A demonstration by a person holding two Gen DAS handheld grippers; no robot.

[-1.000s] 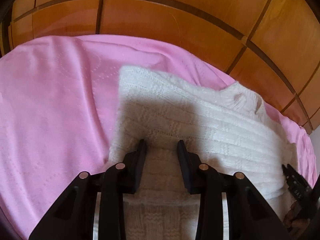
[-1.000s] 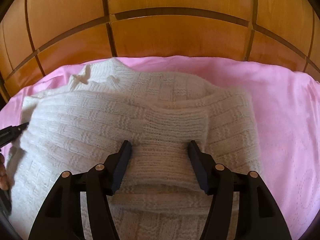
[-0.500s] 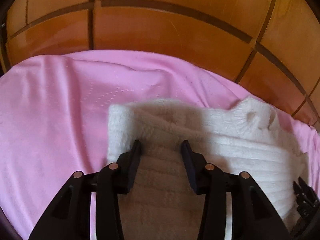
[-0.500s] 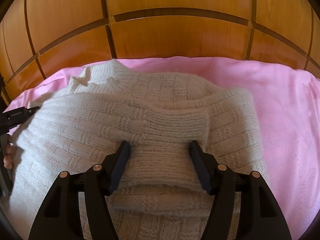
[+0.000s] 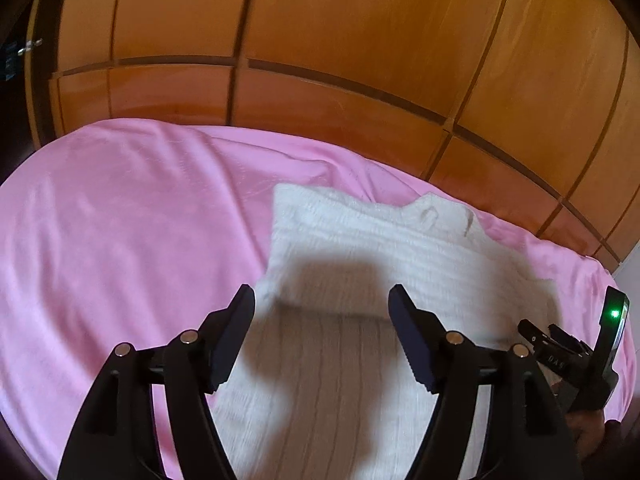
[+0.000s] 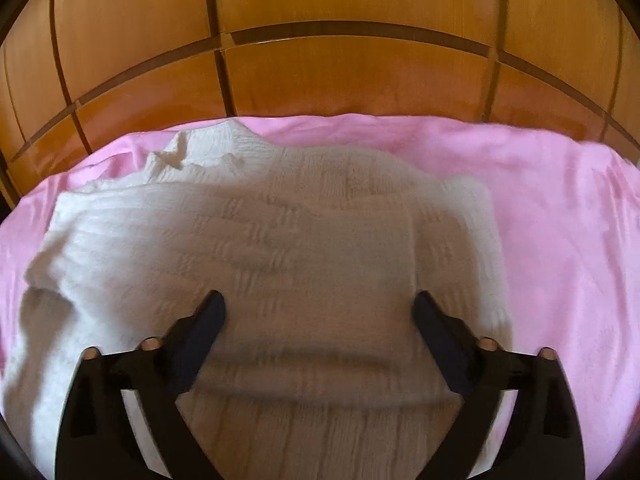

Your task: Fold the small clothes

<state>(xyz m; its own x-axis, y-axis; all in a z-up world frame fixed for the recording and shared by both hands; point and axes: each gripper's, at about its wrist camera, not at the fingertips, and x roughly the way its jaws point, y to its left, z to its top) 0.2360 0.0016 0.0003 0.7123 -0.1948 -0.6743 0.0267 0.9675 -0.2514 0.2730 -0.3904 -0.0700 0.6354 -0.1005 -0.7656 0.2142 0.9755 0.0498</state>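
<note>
Biggest thing in view is the orange-brown wooden panelled wall (image 6: 344, 76) with dark grooves, running across the far side in both wrist views. Below it sits the bed, covered in a smooth pink sheet (image 5: 120, 240) with a few soft creases.

On that sheet lies the cream-white chunky knitted sweater (image 6: 280, 248). It's partly folded — a ribbed layer is doubled over the body, and the collar end points to the far side, close to the wall. In the left wrist view the sweater (image 5: 380, 248) sits right of centre, with open pink sheet off to its left. In the right wrist view it fills the middle and left, with pink sheet on its right.

The left claw (image 5: 321, 300) has its black fingers well apart and spreading further. The knit lies below the gap, but the pads aren't pressing on it. The claw's shadow falls on the fabric just past the tips.

The right claw (image 6: 319, 304) is spread even wider and still widening — same deal, sweater underneath, no pinch that I can see. It's a bit blurry there.

At the right edge of the left view, part of the other black handheld rig with a small green light (image 5: 614, 314) shows.
</note>
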